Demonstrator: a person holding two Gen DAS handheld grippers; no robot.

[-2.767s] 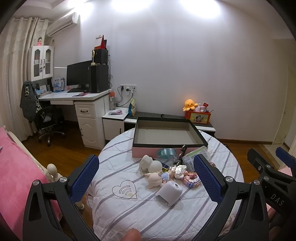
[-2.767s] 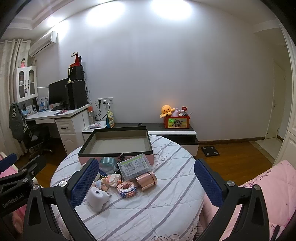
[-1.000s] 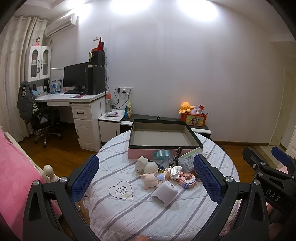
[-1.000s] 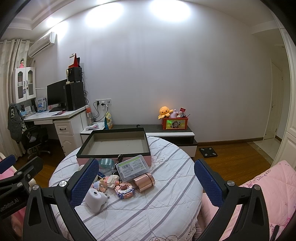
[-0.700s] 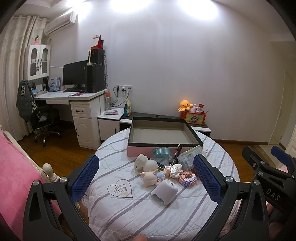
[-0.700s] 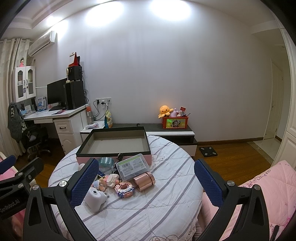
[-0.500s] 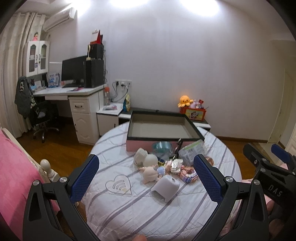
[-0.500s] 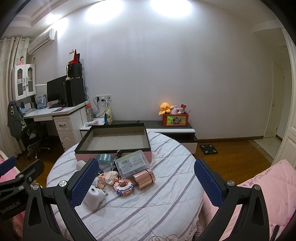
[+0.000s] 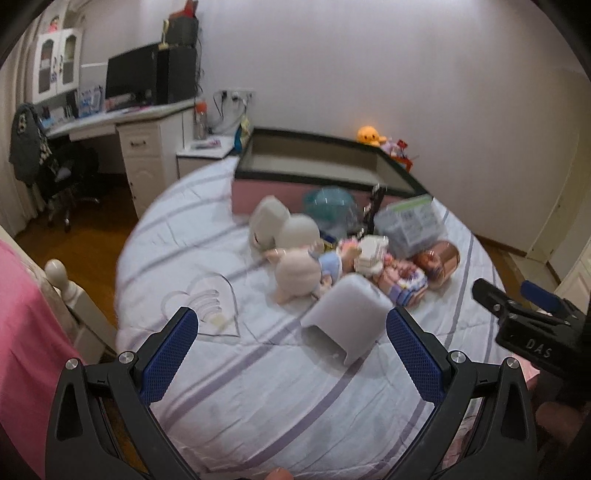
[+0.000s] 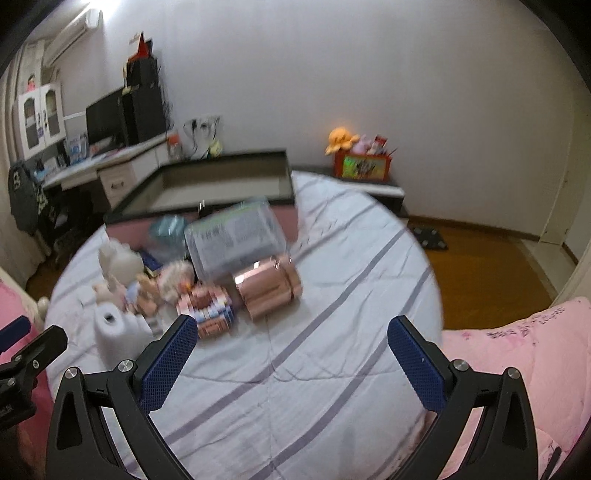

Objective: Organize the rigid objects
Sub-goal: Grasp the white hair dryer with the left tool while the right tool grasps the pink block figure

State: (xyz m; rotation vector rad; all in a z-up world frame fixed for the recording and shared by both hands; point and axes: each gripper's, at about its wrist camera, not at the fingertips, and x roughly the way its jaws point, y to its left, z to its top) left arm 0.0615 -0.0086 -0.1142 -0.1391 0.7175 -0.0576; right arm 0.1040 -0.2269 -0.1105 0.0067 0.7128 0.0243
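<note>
Both grippers I hold spread wide and empty over the round table [image 9: 258, 387]: left gripper [image 9: 291, 349] just short of the white cup [image 9: 345, 325] lying on its side, right gripper [image 10: 291, 349] near the copper tin [image 10: 269, 291]. Toys sit clustered before the pink box [image 9: 314, 155], which stands at the table's far edge.

A bedroom with plain white walls [image 10: 369, 74] and a brown wooden floor [image 10: 487, 266]. Far beyond the jaws and to their left stands a white desk [image 9: 122, 125] carrying a dark monitor [image 9: 131, 75], with a black office chair [image 9: 62, 173] beside it. A low dark-topped cabinet [image 10: 369, 184] runs along the far wall. Pink bedding [image 10: 517, 354] lies to the right of the jaws. An air conditioner [image 10: 74, 33] hangs high on the left.
</note>
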